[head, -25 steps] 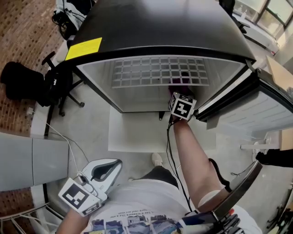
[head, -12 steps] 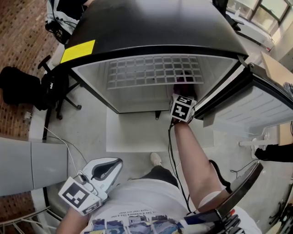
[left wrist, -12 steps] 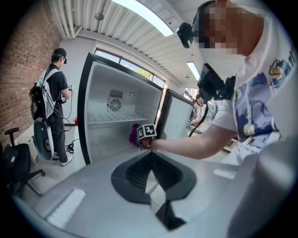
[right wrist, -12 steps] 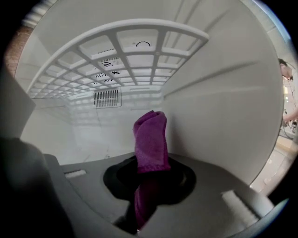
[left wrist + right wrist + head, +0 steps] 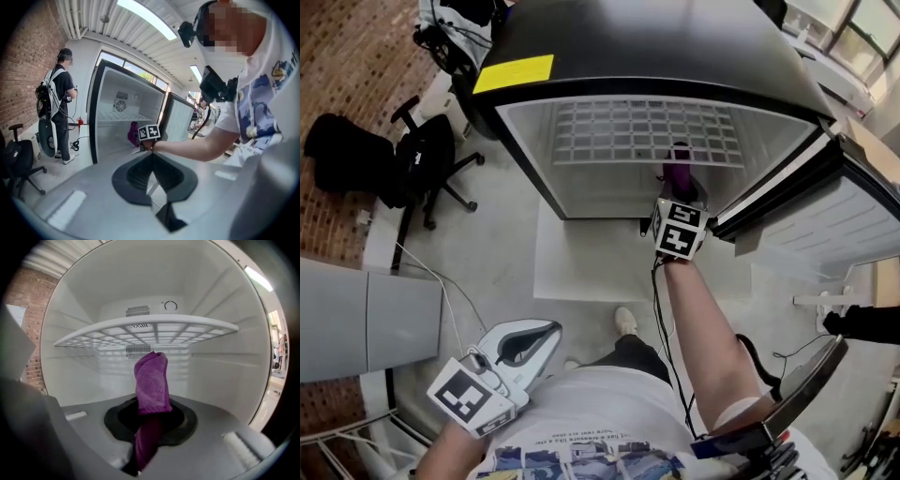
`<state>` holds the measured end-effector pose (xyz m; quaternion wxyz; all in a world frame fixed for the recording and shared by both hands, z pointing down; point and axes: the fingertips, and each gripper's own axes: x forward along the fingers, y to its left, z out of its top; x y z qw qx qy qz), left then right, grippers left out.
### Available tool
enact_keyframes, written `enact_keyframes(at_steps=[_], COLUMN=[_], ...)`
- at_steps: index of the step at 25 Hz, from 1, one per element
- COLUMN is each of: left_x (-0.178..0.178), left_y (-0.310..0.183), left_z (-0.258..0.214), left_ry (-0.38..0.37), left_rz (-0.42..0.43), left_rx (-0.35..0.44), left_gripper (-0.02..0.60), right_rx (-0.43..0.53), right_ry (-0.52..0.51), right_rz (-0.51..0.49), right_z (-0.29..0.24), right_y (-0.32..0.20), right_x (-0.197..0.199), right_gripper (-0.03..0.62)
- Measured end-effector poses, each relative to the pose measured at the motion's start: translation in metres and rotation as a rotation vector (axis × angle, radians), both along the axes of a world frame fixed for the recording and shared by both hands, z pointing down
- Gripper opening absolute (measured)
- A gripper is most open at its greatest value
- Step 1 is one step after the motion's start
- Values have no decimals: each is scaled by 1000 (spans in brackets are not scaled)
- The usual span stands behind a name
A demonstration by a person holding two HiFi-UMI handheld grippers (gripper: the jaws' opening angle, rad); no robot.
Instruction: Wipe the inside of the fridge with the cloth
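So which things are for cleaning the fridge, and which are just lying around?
For the job: purple cloth, right gripper pinching it, open fridge, wire shelf.
Just around: office chair, standing person, left gripper, shut and empty.

The grey floor [image 5: 502, 234] bears the open fridge [image 5: 656, 56], a black office chair [image 5: 427, 159] nearby
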<state>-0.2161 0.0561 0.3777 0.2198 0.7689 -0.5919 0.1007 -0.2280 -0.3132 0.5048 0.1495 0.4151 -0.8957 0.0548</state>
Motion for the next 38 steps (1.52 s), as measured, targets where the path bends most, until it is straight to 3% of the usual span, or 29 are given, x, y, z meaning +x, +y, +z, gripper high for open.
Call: enact_keyframes(at_steps=[12, 19, 28, 38], left_x=[-17, -25, -27, -18], left_y=[62, 94, 102, 79], left_z=[3, 6, 2, 1], left_ry=[17, -6, -43, -38], left_rz=[-121, -192, -210, -148], left_rx=[-2, -46, -70, -64], left_gripper=[6, 6, 6, 6], right_rx=[-128, -245, -206, -158], right_ry=[-141, -127, -10, 60], right_rz=[-258, -307, -309, -249], right_z=[2, 39, 68, 69], right_y=[108, 147, 153, 116], right_x=[-105, -145, -143, -107], right_gripper=[52, 52, 52, 52])
